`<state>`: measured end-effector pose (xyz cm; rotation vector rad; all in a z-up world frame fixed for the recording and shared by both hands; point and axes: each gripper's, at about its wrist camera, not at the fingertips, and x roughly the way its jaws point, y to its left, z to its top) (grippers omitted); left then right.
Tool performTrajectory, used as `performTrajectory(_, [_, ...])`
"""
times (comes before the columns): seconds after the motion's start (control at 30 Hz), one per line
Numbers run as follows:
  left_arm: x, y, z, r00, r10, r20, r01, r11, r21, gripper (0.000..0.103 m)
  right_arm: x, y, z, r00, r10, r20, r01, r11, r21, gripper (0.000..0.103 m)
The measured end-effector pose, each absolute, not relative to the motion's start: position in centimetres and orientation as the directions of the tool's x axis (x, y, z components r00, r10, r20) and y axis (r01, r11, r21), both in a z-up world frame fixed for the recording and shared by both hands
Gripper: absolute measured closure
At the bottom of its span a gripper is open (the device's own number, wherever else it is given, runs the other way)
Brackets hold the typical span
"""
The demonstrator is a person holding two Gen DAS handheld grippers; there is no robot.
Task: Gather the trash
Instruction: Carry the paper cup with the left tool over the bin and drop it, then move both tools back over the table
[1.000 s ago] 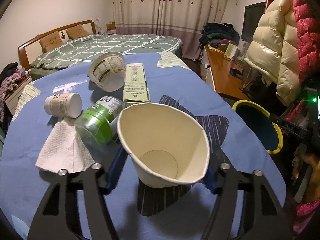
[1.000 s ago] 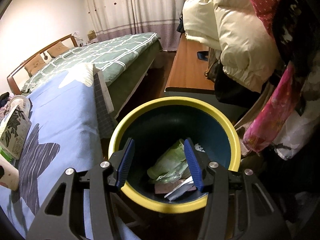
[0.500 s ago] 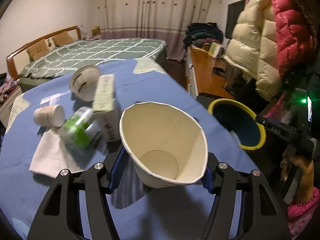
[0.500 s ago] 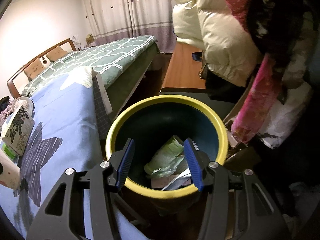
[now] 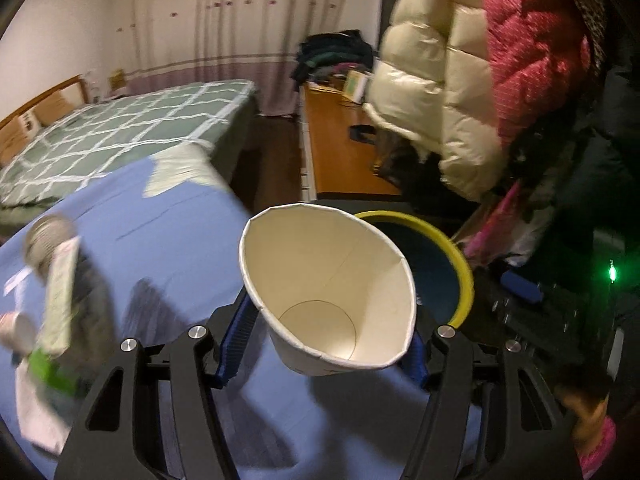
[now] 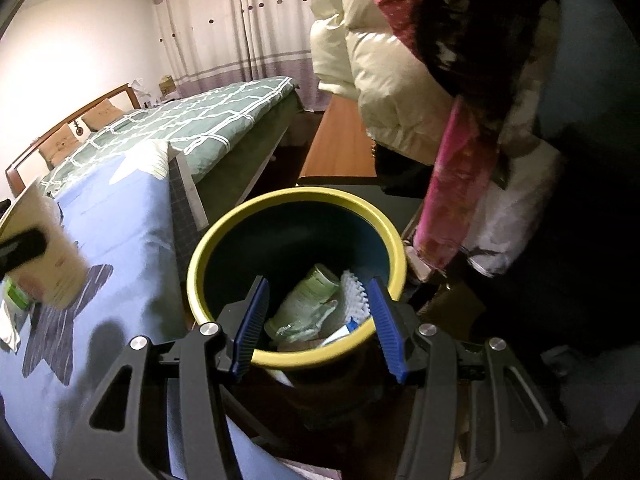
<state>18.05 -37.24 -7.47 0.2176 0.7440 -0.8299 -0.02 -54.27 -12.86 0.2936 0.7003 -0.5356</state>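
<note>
Above the blue table point(image 5: 180, 240), the left gripper point(image 5: 326, 344) clamps one squashed paper cup point(image 5: 328, 292). Only the right view looks inside the single yellow-rimmed bin point(image 6: 296, 200), where the right gripper point(image 6: 316, 322) hangs empty, jaws apart.

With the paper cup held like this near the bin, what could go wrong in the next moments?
1. The left gripper squeezes the paper cup into an oval; a thin cup may slip out or crumple before it reaches the bin.
2. In the left wrist view the cup seems over the blue tablecloth, short of the bin's yellow rim; released now, it would probably miss.
3. The open right gripper hangs at the bin's mouth and could block the drop.
</note>
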Motion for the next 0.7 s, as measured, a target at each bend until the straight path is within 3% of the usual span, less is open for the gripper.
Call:
performTrajectory(0.5, [20.5,-49.8,-11.0,0.340,-0.595,-0.728,0.786,0.605,-0.127,0.040,-2.3,-56.2,-14.2,0.613,-0.368,-0.699,0.597,0.795,0.104,0.052])
performTrajectory(0.57, [20.8,-50.4,-11.6,0.347,-0.588,-0.731,0.781,0.613,-0.122,0.035,-2.3,-56.4,-14.2,0.610,-0.369,-0.701,0.601,0.792,0.106,0.051])
performTrajectory(0.63, [21.2,-50.8,-12.1,0.355,-0.581,-0.732,0.772,0.624,-0.122,0.022,-2.1,-56.5,-14.3,0.608,-0.371,-0.702,0.603,0.791,0.104,0.051])
performTrajectory(0.7, [21.4,-50.6,-12.2,0.368,-0.575,-0.731,0.762,0.637,-0.117,0.019,-2.1,-56.5,-14.2,0.610,-0.369,-0.701,0.601,0.792,0.106,0.051])
